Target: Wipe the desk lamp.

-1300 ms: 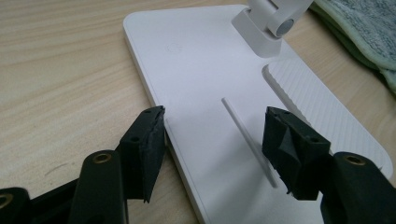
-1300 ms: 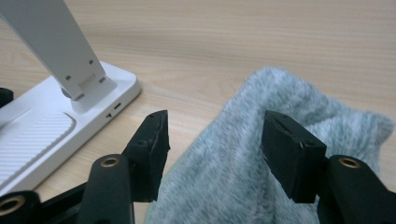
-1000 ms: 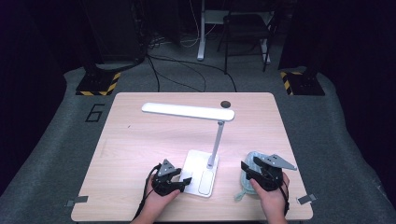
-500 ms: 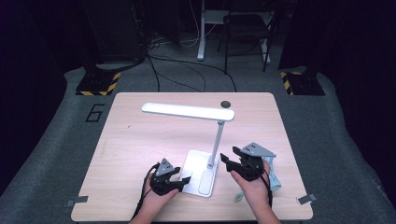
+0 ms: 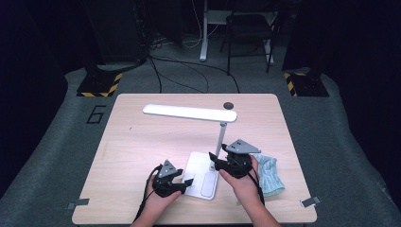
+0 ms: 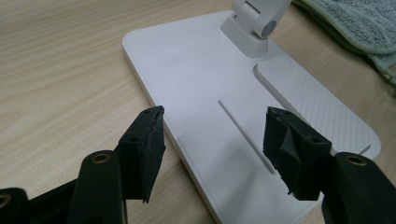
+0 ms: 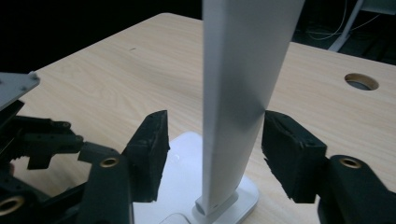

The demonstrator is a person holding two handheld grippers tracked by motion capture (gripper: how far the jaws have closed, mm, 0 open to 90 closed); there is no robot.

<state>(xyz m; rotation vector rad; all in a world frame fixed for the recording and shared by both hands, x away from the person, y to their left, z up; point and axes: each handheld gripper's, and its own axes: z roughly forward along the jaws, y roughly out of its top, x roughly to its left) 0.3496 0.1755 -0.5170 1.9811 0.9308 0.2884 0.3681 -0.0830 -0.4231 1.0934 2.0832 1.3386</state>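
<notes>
The left half of the table [image 5: 127, 142] lies free for passing. The lamp head [image 5: 189, 112] hangs over the middle, its post [image 7: 243, 93] stands between the right claw's [image 7: 212, 135] jaws, and the cloth [image 5: 269, 172] probably blocks the right edge.

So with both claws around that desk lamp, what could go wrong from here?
1. The right claw straddles the lamp's upright post with its jaws open; closing off-centre might twist or tip the lamp.
2. The left claw hovers open over the lamp base; if it doesn't steady the base, the base could slide on the table.
</notes>
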